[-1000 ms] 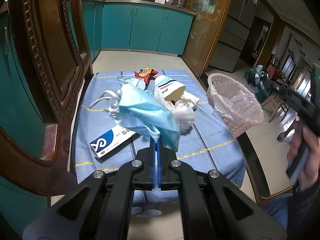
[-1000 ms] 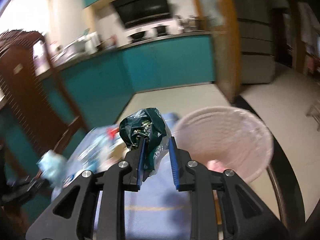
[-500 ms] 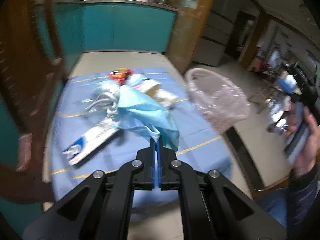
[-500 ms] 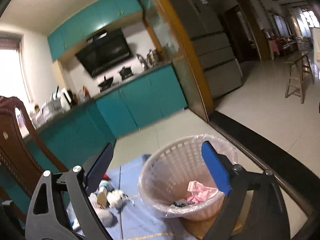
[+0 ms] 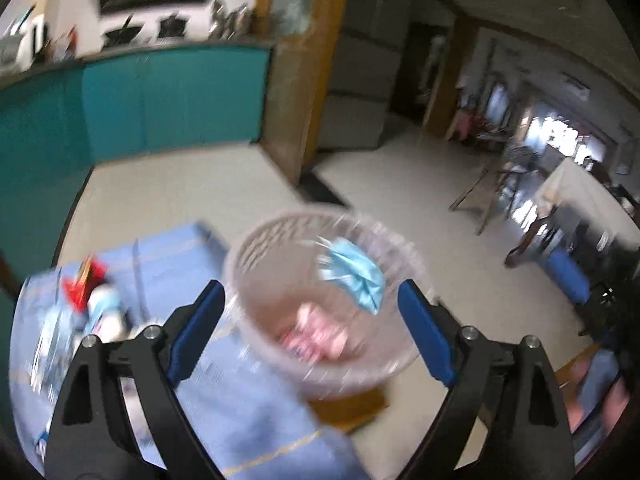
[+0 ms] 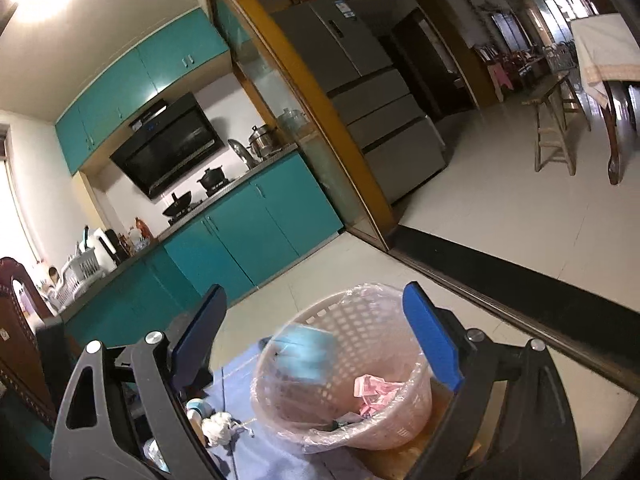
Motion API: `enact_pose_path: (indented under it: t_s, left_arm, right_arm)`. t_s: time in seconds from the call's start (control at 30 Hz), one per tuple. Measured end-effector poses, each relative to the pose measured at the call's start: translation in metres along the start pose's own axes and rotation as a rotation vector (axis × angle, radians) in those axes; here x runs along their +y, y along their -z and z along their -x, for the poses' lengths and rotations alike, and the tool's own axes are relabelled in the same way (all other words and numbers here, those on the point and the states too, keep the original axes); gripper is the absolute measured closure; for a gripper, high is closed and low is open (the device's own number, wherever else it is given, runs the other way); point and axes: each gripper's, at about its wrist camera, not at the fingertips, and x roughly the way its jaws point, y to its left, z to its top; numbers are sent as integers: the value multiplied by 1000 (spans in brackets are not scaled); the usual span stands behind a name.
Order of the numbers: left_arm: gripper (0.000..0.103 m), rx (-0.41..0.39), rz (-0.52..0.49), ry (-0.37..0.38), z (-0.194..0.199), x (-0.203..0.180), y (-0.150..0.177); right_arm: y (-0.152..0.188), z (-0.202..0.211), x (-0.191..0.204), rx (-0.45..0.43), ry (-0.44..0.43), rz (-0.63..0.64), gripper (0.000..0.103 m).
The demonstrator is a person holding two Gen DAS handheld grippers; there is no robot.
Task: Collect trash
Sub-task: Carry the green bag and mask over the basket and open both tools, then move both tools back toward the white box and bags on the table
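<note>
left tongs point(image 5: 310, 308) spread wide, jaws just sprung apart, nothing between, right tongs point(image 6: 314, 320) equally wide and empty

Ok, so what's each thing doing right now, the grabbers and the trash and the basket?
Left gripper: open, jaws just opened, nothing between the pads.
Right gripper: open, empty.
Mask: loose, blurred, dropping into the basket.
Basket: upright, bag-lined, at the table's edge.
Pink trash: lying in the basket.
Red wrapper: on the blue cloth, not collected yet.
</note>
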Motion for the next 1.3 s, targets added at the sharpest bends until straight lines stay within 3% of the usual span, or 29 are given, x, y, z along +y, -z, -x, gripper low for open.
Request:
enact_pose_path:
  t_s: [0.1,0.23,0.33,0.4,0.5,0.63,0.77,1.0,1.3]
  left_arm:
    - [15,24,37,-69,31,32,33]
    - [11,2,54,-287,101,85,79]
    - [10,-33,161,-361,143,126,106]
    - [10,-34,224,-401,161,150,125]
    - [10,-9,253,-405,168,162,140]
    - [10,24,234,-396,163,168,155]
    - [10,61,240,-372,152,166,157]
    - [10,56,204,-353,146,153,152]
    - [10,72,207,-368,143,156,154]
  right_arm:
    - [5,-2,13,33,-25,52,15]
    - [25,-8,49,142,-92,151,15]
    - [53,-9,89,257,-175,277,15]
    - [85,-10,120,380,-236,394,15]
    - [123,-7,151,484,-282,509,15]
    - [153,0,171,540,-311,597,15]
    - [158,2,178,554,-333,617,15]
    - [160,-2,172,564,-330,608,15]
    - [161,-2,173,565,-335,609,15]
